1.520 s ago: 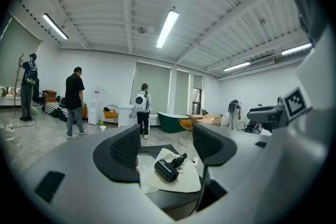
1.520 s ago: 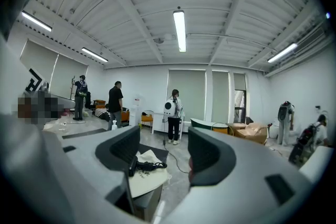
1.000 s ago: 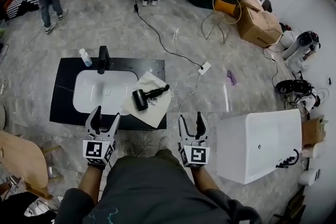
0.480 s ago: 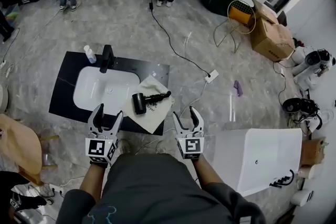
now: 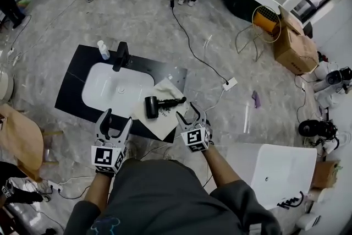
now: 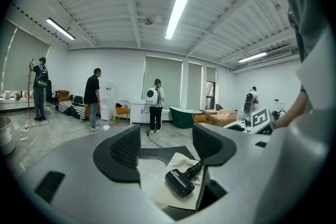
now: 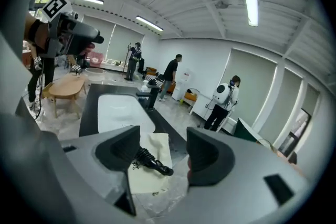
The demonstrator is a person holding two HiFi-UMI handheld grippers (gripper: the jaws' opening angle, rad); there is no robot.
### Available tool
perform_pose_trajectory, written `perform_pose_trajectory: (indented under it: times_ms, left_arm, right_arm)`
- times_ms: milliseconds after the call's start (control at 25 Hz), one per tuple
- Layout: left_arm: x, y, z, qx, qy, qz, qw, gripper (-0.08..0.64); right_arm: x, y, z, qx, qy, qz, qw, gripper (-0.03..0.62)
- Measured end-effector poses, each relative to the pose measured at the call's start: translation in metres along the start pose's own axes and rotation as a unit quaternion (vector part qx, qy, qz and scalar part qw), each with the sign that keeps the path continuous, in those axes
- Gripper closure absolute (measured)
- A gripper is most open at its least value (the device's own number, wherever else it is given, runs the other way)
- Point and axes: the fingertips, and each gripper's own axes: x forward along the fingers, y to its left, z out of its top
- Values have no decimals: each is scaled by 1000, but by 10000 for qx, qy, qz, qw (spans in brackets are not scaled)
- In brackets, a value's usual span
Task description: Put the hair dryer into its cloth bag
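A black hair dryer [image 5: 158, 105] lies on a cream cloth bag [image 5: 165, 118] at the right end of the dark counter [image 5: 74, 80]. Its barrel points left and its ribbed handle right. My left gripper [image 5: 117, 120] is open, held below the counter's front edge, left of the dryer [image 6: 181, 182]. My right gripper [image 5: 191, 113] is open too, its fingertips close to the bag's right edge and the handle end [image 7: 152, 162]. Neither gripper touches the dryer or the bag [image 7: 149, 173]. The bag [image 6: 163, 186] lies flat under the dryer.
A white basin [image 5: 115, 88] with a black tap [image 5: 121, 55] is set into the counter, with a small bottle [image 5: 103, 50] behind it. A white box [image 5: 275, 173] stands at the right, a wooden table [image 5: 19, 143] at the left. Cables cross the floor; people stand far off.
My right gripper has moved up and left toward the bag's right edge. The left gripper has barely moved. The head view has shifted, so the counter sits a little further right in it.
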Motion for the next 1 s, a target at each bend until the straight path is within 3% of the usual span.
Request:
perform_pose_trajectory:
  times_ms: [240,480,720,1000]
  left_arm:
    - [-13,9,-6,-54,74,272,9996,249]
    - [-21,13,-13,-105,163,498,9986,250]
    - [-34,22,-18,-101,263,762,9967,250]
    - [-57,39,-31,-194,432,1268,9908,252]
  right_arm:
    - [46,17,-24,-639,357,566,9957,314]
    - [84,35,-53,-1466,785,1154,9793,314]
    - [118,57,-83,-2333,1216,1840,9470,314]
    - [148,77,-112,-3025,1643,2549,9036,314]
